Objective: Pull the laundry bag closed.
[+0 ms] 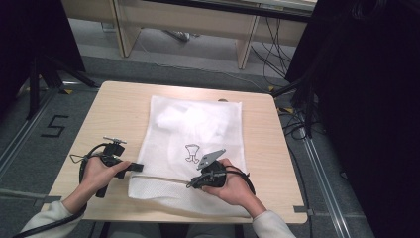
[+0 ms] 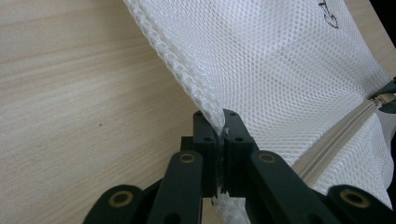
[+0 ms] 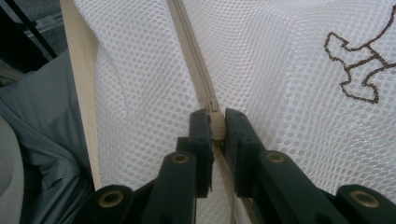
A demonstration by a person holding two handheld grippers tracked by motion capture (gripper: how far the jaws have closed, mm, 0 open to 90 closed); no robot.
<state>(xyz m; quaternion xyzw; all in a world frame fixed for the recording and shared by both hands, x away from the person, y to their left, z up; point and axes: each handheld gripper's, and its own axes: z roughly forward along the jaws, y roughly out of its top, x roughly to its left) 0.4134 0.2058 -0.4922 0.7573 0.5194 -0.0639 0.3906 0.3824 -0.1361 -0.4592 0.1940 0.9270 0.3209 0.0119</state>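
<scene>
Left claw point(image 2: 222, 128) clamped on mesh bag point(image 1: 198, 124) edge; right claw point(image 3: 216, 126) clamped on zipper slider point(image 3: 215, 122)

mesh bag point(image 1: 188, 134) on table point(image 1: 109, 114), zipper point(image 1: 158, 177) near edge

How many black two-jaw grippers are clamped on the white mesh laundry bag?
2: the left gripper pinches the white mesh laundry bag at its left edge; the right gripper clamps its zipper pull.

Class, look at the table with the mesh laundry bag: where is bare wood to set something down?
Free: the table strip left of the mesh laundry bag, and a narrower strip along its right edge. Crowded: the near edge, where both hands grip the bag.
</scene>
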